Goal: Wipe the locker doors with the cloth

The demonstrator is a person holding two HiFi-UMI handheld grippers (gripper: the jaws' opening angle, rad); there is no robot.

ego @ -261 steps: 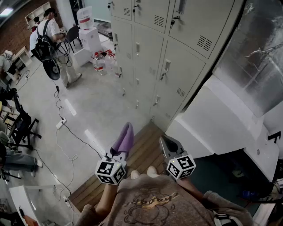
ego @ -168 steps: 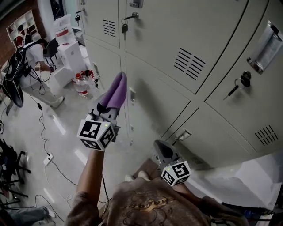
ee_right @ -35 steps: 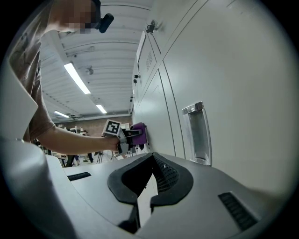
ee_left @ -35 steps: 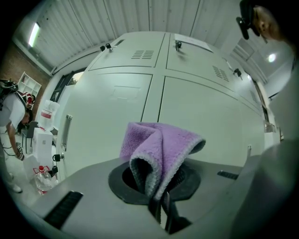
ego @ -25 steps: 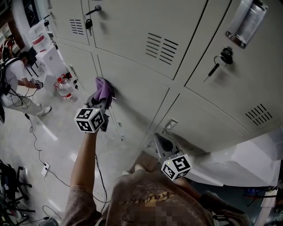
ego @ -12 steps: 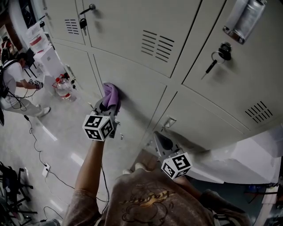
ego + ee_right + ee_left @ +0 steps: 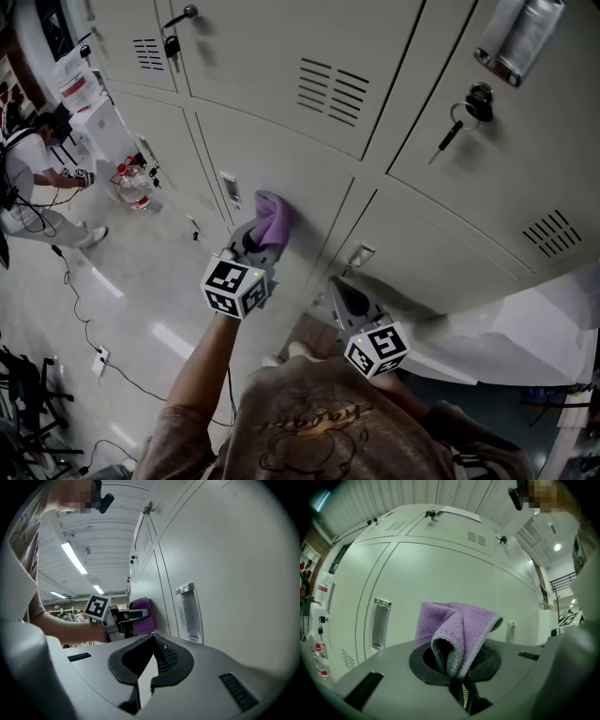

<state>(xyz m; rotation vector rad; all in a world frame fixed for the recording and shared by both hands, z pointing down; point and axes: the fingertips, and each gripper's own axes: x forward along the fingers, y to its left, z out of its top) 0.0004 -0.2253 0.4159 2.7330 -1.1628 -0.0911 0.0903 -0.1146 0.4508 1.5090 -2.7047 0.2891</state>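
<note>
A purple cloth is pressed against the lower grey locker door, near that door's right seam. My left gripper is shut on the cloth, which folds up out of the jaws in front of the door. My right gripper hangs lower, close to the neighbouring door, shut and holding nothing. The right gripper view looks along its shut jaws and shows the left gripper with the cloth flat on the locker.
Recessed handles sit in the lower doors, and keys hang in the upper locks. A person stands far left beside water bottles. Cables cross the floor. A white ledge juts out at right.
My left gripper has slid the cloth rightward and downward across the lower locker door, from near its left edge toward its right seam. The right gripper has barely moved.
</note>
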